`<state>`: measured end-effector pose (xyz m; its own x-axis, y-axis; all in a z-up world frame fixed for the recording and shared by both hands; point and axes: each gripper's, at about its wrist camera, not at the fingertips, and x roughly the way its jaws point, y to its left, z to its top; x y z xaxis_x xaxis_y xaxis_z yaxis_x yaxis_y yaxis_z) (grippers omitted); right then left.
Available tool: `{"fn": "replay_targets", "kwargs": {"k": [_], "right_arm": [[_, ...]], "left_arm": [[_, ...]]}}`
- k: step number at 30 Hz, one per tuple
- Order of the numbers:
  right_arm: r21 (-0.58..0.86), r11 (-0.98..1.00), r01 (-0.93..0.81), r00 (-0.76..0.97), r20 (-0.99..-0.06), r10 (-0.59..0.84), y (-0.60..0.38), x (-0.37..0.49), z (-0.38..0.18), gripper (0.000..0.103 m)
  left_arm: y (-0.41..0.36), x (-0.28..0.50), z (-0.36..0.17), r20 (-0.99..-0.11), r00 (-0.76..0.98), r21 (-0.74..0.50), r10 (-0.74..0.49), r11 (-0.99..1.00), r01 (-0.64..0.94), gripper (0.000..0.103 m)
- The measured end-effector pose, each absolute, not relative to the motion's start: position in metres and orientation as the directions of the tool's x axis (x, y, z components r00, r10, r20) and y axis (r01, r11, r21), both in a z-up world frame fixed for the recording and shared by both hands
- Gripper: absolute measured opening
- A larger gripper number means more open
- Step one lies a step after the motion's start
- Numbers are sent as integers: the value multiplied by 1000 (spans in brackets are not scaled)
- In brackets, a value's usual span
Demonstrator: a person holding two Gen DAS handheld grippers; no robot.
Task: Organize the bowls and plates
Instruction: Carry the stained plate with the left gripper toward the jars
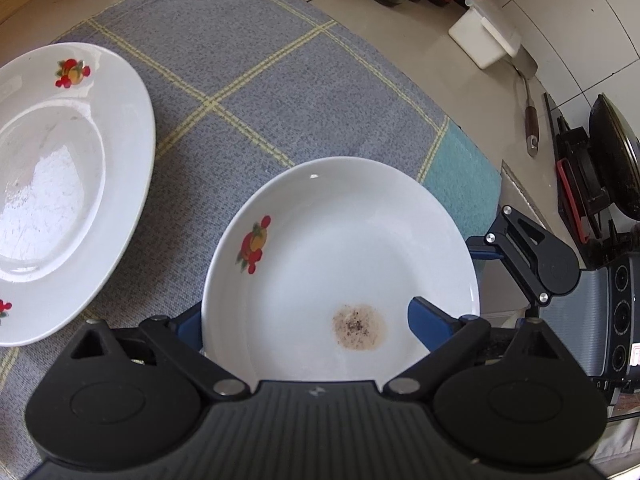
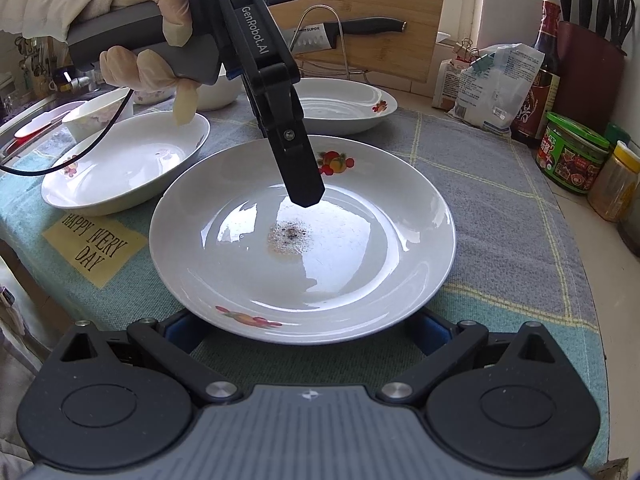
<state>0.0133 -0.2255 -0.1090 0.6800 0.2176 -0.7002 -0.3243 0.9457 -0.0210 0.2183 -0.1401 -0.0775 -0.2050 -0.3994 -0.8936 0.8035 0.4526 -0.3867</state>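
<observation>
The stained plate [image 2: 303, 240], white with fruit prints and a brown speckled spot at its centre, lay mid-frame on the grey checked cloth [image 2: 500, 216]. The left claw [image 1: 308, 320] straddled its rim, spread; the right claw [image 2: 304, 330] stood spread at its near edge.

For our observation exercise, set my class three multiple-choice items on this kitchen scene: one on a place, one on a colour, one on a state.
1. Where is the brown stain? A centre of the plate B its rim C the counter
2. The lettered patch on the cloth is: A red B yellow C white
3. The right gripper has its jaws: A spread wide B shut C clamping a bowl
Key: 1 A, it sits mid-plate; 2 B, black letters on yellow; 3 A, its fingers stand apart.
</observation>
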Motion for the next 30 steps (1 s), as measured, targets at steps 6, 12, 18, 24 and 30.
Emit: {"fn": "replay_targets", "kwargs": {"k": [6,12,18,24,30], "right_arm": [[-28,941,-339,670,-709,221,-225,16,-107,103],[-15,939,-344,652,-724,227,-227,19,-104,103],[-17,938,-347,648,-727,226,-231,21,-99,103],[-38,934,-356,655,-723,220,-241,22,-92,103],[-47,932,-359,661,-718,218,-256,26,-87,103]], "left_arm": [[-142,218,-78,-895,-210,-387,-394,449,805,98],[-143,217,-77,-896,-205,-383,-394,453,805,97],[-146,218,-72,-895,-193,-380,-403,460,802,96],[-156,218,-63,-893,-174,-372,-416,461,806,96],[-169,223,-56,-890,-158,-367,-428,466,805,96]]}}
